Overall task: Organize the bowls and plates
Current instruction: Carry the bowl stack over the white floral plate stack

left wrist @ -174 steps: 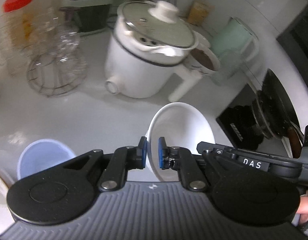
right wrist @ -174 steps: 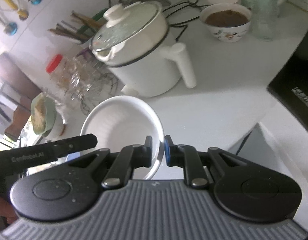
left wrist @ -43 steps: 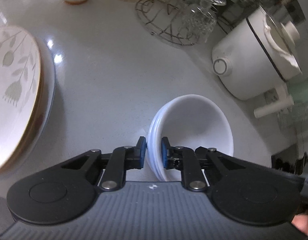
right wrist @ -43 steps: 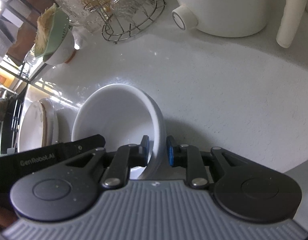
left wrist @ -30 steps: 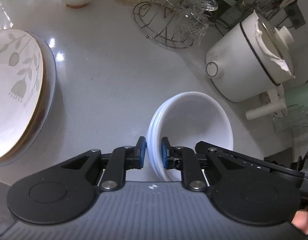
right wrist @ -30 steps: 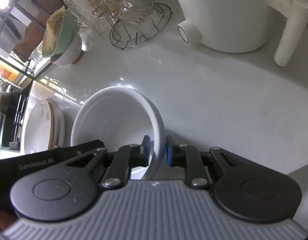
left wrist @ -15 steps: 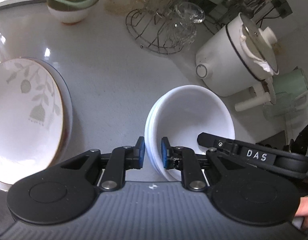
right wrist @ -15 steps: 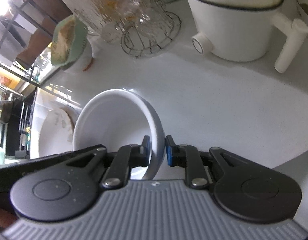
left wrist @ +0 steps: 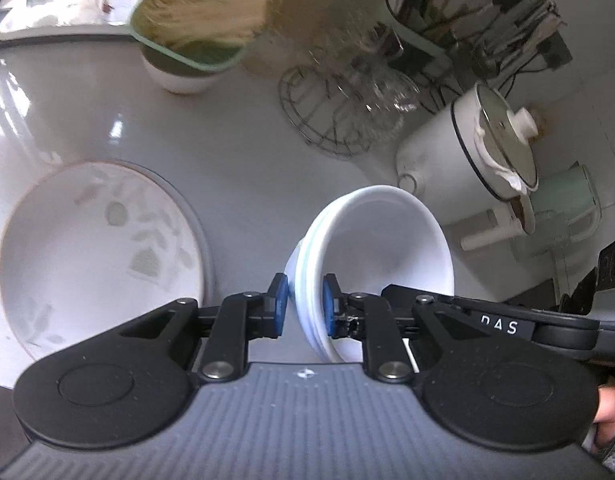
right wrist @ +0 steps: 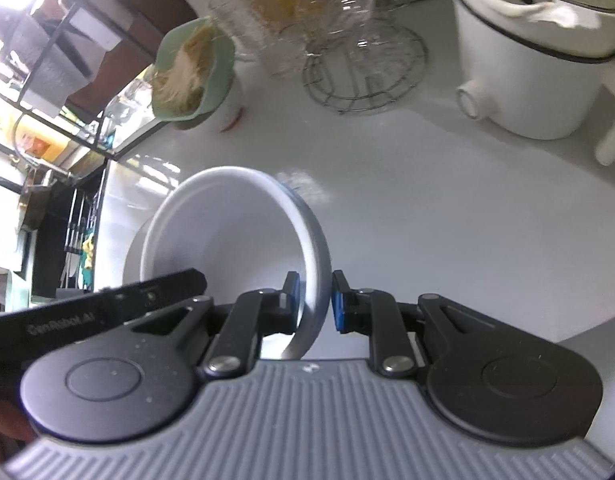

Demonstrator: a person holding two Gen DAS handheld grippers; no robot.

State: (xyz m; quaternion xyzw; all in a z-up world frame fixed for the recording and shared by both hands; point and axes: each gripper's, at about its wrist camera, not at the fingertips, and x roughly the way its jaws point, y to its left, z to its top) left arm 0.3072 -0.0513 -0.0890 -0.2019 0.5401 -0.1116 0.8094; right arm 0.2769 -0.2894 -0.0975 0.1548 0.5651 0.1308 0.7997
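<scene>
**Both tools on nested bowl stack above desk**

White desk (left wrist: 235, 152) carries the clutter. Electric pot (left wrist: 463, 152) at back right, wire rack of glassware (left wrist: 347, 100) behind centre. Floral plates (left wrist: 99, 248) stacked flat at left, probably the sorted pile. White bowls (left wrist: 371, 248), nested, look tilted and off the desk, so likely in transit. Left tool (left wrist: 303, 310) straddles the stack's left rim; inner pad touching, small gap at the outer pad, so loosening or barely gripping. Right tool (right wrist: 313, 300) brackets the opposite rim with gaps either side, looks released. Two-sided hold probably steadies the stack. Readable: "DAS" (left wrist: 499, 326), "GenRobot.AI" (right wrist: 63, 326).
</scene>
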